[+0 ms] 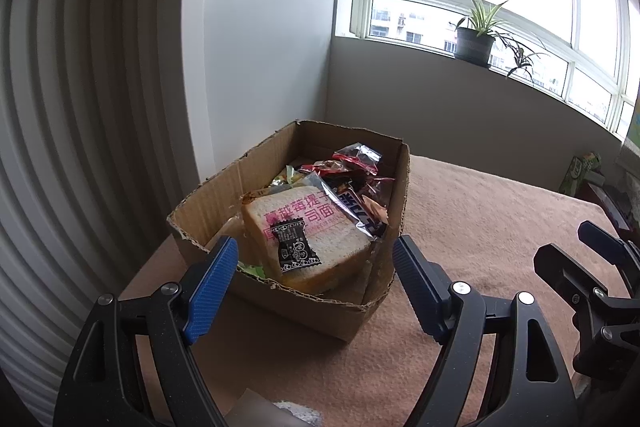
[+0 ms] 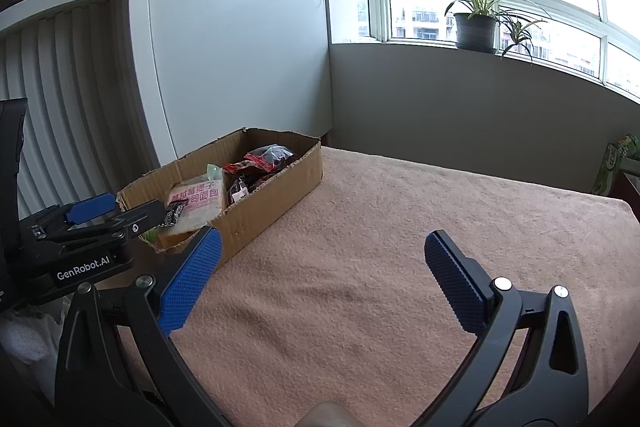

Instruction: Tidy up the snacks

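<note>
Both tongs, left (image 1: pixel 314 287) and right (image 2: pixel 320 283), gape wide and hold nothing above the towel-covered counter (image 2: pixel 360 267). Snacks, wrapped bread (image 1: pixel 308 239) among them, fill the cardboard box (image 1: pixel 320 311) at the counter's far left corner.

The bread pack (image 1: pixel 308 231) hides whatever lies under it in the cardboard box (image 1: pixel 320 311). A green carton (image 2: pixel 612 167) is cut off at the picture's right edge, its print unreadable.
</note>
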A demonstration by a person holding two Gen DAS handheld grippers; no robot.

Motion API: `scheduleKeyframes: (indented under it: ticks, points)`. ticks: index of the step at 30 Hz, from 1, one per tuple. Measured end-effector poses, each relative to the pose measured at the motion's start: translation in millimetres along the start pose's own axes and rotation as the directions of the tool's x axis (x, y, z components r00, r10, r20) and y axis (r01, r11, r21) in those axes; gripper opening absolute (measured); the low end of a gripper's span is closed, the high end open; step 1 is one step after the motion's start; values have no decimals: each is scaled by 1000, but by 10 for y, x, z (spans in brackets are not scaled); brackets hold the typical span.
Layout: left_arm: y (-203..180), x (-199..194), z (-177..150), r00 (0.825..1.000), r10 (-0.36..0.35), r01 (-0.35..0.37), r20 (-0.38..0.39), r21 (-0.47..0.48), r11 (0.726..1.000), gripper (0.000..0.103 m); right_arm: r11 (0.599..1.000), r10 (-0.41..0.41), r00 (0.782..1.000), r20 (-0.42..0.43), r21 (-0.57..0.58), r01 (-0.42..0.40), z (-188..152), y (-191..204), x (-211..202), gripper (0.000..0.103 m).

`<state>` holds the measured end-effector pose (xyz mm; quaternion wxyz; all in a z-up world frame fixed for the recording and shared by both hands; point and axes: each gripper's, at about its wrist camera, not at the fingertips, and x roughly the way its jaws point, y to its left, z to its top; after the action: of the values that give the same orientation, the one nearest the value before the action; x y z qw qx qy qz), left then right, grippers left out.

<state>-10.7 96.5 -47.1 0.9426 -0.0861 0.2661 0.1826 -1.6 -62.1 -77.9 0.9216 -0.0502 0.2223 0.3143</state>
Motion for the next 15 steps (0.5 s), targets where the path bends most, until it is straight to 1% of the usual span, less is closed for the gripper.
scheduleKeyframes:
  ticks: [6,12,15]
  points:
    - [-3,-3,-3,1000,0,0,1,-2,1000,80,1000,-10,1000,-7,7,10,-8,-21,11,103]
    - [-16,-3,-9,1000,-1,1,-4,3,1000,80,998,-55,998,-1,-14,55,-3,-2,4,103]
    - [-17,-5,-10,1000,1,-1,-4,4,1000,80,998,-62,998,-1,-20,62,-4,-1,6,103]
